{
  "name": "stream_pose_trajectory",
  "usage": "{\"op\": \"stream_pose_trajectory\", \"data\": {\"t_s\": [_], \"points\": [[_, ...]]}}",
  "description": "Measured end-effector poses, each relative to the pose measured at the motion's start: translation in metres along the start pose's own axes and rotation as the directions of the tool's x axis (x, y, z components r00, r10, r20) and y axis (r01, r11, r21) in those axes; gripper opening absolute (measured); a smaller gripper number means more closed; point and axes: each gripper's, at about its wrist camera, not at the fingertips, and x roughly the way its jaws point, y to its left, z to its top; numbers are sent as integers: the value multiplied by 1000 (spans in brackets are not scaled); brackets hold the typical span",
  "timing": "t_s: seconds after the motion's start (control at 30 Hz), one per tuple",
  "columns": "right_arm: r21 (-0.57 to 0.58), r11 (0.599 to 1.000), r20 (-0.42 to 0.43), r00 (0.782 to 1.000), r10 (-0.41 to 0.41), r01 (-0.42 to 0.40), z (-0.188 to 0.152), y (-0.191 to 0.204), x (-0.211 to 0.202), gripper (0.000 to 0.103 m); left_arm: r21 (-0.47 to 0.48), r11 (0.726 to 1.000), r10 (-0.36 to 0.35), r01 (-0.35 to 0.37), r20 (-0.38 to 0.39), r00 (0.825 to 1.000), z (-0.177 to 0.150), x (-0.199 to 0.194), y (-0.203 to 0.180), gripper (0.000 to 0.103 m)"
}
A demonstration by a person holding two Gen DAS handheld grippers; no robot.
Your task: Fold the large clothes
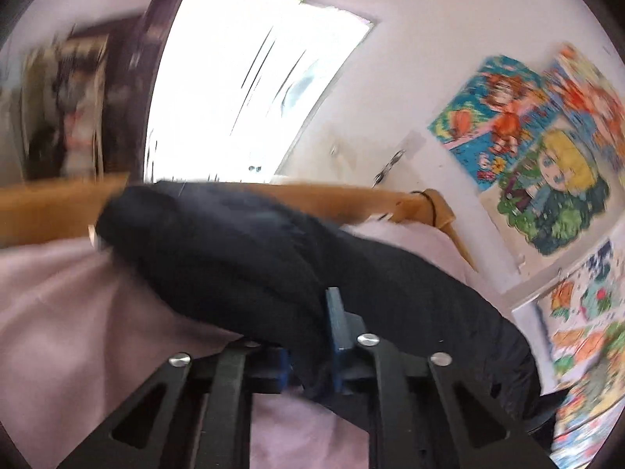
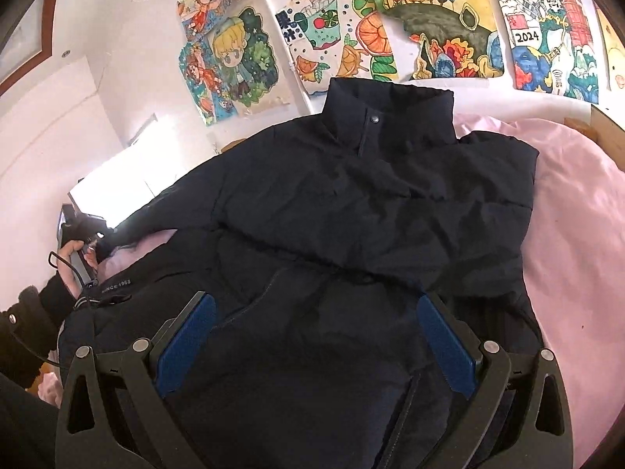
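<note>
A dark navy puffer jacket (image 2: 351, 195) with a stand collar lies front up on a pink sheet (image 2: 578, 234), collar toward the wall. My right gripper (image 2: 314, 312) hovers open over the jacket's lower front, its blue pads (image 2: 187, 344) wide apart with nothing pinched. In the left wrist view, my left gripper (image 1: 312, 332) is shut on a bunched fold of the jacket's sleeve (image 1: 234, 258). The fabric covers most of one pad. In the right wrist view a person's hand (image 2: 72, 258) sits at the outstretched sleeve's end.
Colourful drawings (image 2: 429, 19) cover the wall behind the bed. A wooden bed frame (image 1: 47, 203) runs along the far side of the sheet, below a bright window (image 1: 242, 97). Pink sheet (image 1: 78, 312) lies bare to the left of the sleeve and right of the jacket.
</note>
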Motion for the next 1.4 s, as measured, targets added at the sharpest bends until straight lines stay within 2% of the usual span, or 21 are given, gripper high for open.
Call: {"op": "stream_pose_trajectory", "data": {"t_s": [0.1, 0.2, 0.3, 0.33, 0.37, 0.47, 0.57, 0.63, 0.67, 0.73, 0.77, 0.8, 0.83, 0.87, 0.93, 1.03, 1.17, 1.3, 1.4], "points": [[11, 1000, 4, 1000, -1, 1, 0, -2, -1, 102, 123, 992, -10, -1, 96, 995, 7, -20, -33, 9], [31, 1000, 11, 1000, -4, 4, 0, -7, -3, 102, 233, 971, -84, 43, 166, 982, 18, -45, -72, 8], [72, 997, 29, 999, -22, 20, 0, -17, -7, 102, 376, 919, -207, 116, 209, 956, 22, -78, -121, 8], [15, 998, 7, 998, -67, 67, 0, -20, -8, 102, 425, 894, -251, 141, 216, 944, 20, -90, -137, 8], [24, 997, 14, 997, -78, 78, 1, -23, -10, 102, 463, 873, -283, 155, 222, 933, 17, -99, -151, 8], [53, 993, 38, 993, -111, 108, 3, -32, -15, 102, 607, 770, -401, 196, 221, 889, -7, -131, -199, 8], [69, 990, 60, 990, -129, 124, 6, -42, -20, 102, 712, 660, -493, 241, 168, 854, -37, -152, -236, 8], [75, 986, 82, 985, -154, 148, 9, -49, -24, 102, 769, 575, -549, 281, 108, 829, -62, -164, -259, 8], [82, 984, 92, 982, -165, 157, 11, -54, -26, 102, 786, 541, -567, 297, 80, 820, -72, -167, -268, 8], [96, 980, 109, 977, -183, 173, 13, -62, -30, 102, 832, 447, -600, 328, 7, 800, -103, -173, -287, 8], [107, 977, 118, 973, -198, 186, 14, -67, -33, 102, 847, 409, -609, 339, -23, 793, -117, -175, -292, 8], [111, 974, 125, 970, -209, 195, 14, -71, -35, 102, 865, 362, -615, 349, -60, 786, -134, -175, -298, 8], [111, 970, 140, 962, -233, 218, 14, -75, -38, 102, 875, 331, -616, 353, -83, 783, -147, -176, -301, 8], [102, 965, 152, 955, -254, 240, 14, -77, -39, 102, 885, 287, -616, 367, -123, 778, -166, -175, -306, 8], [70, 949, 175, 932, -316, 309, 16, -83, -41, 102, 892, 227, -606, 391, -184, 773, -192, -170, -315, 8], [59, 929, 182, 911, -370, 365, 17, -93, -43, 102, 896, 145, -578, 419, -267, 771, -231, -162, -324, 8], [93, 917, 156, 904, -398, 388, 16, -111, -44, 102, 872, 64, -496, 485, -393, 774, -275, -142, -324, 8], [143, 909, 116, 906, -408, 391, 10, -130, -39, 102, 839, 15, -407, 544, -492, 770, -307, -118, -322, 8], [180, 909, 82, 915, -394, 375, 4, -143, -32, 102, 823, -27, -314, 568, -546, 776, -334, -100, -322, 9]]}}
